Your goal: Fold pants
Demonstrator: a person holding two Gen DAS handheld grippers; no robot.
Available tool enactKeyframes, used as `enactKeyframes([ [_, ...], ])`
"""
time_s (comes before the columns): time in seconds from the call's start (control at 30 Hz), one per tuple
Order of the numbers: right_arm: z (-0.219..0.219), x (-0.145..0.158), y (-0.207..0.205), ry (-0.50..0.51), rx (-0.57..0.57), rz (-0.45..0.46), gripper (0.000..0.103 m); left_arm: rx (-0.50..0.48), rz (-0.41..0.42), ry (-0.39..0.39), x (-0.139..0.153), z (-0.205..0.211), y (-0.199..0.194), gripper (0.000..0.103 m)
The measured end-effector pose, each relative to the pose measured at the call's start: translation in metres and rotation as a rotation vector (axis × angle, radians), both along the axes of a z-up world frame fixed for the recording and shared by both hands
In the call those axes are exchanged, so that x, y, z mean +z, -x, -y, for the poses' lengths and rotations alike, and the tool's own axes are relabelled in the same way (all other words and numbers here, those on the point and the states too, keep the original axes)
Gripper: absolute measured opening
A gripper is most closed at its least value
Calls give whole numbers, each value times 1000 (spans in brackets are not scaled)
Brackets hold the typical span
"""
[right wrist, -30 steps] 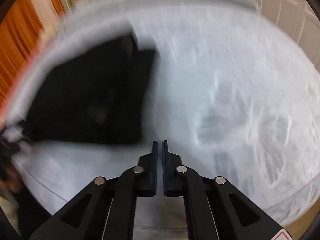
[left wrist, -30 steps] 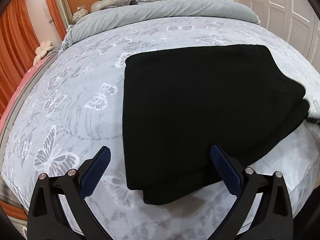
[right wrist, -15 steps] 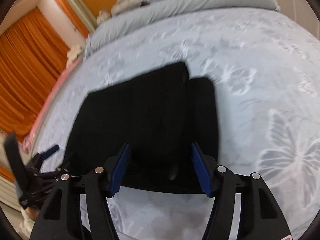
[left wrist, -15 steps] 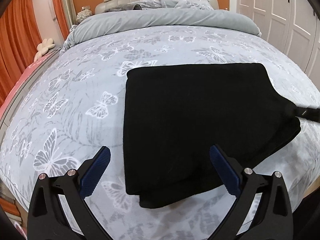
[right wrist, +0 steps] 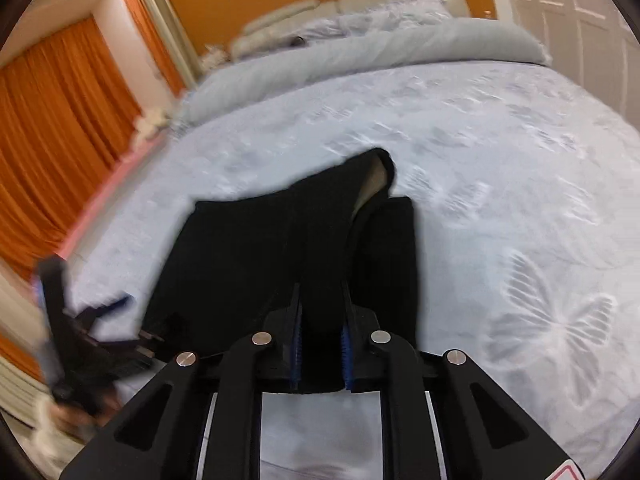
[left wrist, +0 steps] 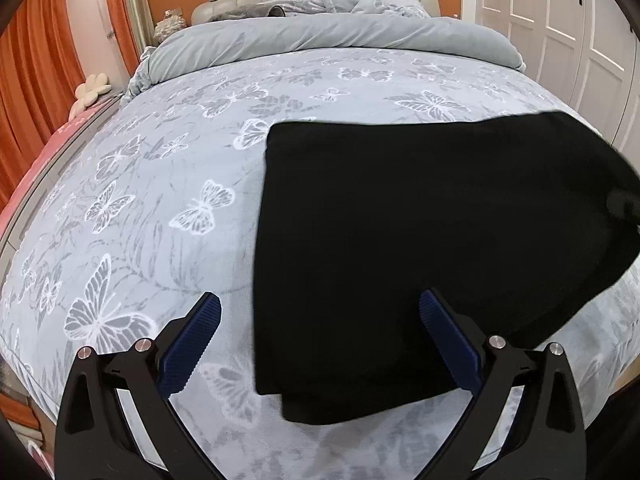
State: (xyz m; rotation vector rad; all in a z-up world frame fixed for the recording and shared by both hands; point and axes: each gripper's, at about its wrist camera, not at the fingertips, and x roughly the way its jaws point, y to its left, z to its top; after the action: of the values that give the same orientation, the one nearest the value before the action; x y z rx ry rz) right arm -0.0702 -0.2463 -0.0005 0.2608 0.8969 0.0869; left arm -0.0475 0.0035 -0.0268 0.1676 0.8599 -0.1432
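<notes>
The black pants (left wrist: 420, 240) lie folded on the bed (left wrist: 160, 200), on its grey cover with white butterflies, at the near right part. The right tool (right wrist: 322, 328) has just been closing its jaws, and now its blue pads pinch the near edge of the pants and raise one layer, so a pale inner side shows at the far corner. The left tool (left wrist: 320, 344) hangs above the near left corner of the pants with its jaws wide apart and touches nothing. Orange curtains (right wrist: 60, 128) hang at the left
</notes>
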Motion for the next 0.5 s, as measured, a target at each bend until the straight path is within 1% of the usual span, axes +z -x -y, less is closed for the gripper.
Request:
enactKeyframes([
  [0.03,4,-16,-6,12,-9,-66,18,0,-3,-4,-1,0,-1,98],
  [0.07,8,-29,-10,-12,-18,-116,20,-1,-8,-8,-2,0,-1,98],
  [0.1,12,-27,-9,-46,-8,-107,21,2,-16,-14,-4,1,-2,98],
  [0.13,13,-19,-7,-47,-3,-79,21,6,-19,-17,-5,0,-3,98],
  [0.17,16,-7,-1,-36,-23,-23,24,11,-19,-14,-5,-1,-4,98],
  [0.23,25,12,8,-25,-69,57,26,19,-14,-1,-1,-2,-3,98],
  [0.3,35,25,12,-51,-100,116,26,23,-5,10,2,-3,-3,98],
  [0.33,35,29,11,-48,-103,128,25,23,-1,17,3,-3,-3,98],
  [0.4,26,35,-3,4,-68,129,16,23,1,20,4,-1,-4,98],
  [0.43,21,37,-9,27,-54,127,15,23,0,20,4,0,-5,98],
  [0.5,3,35,-28,80,9,105,15,18,-10,18,2,4,-7,98],
])
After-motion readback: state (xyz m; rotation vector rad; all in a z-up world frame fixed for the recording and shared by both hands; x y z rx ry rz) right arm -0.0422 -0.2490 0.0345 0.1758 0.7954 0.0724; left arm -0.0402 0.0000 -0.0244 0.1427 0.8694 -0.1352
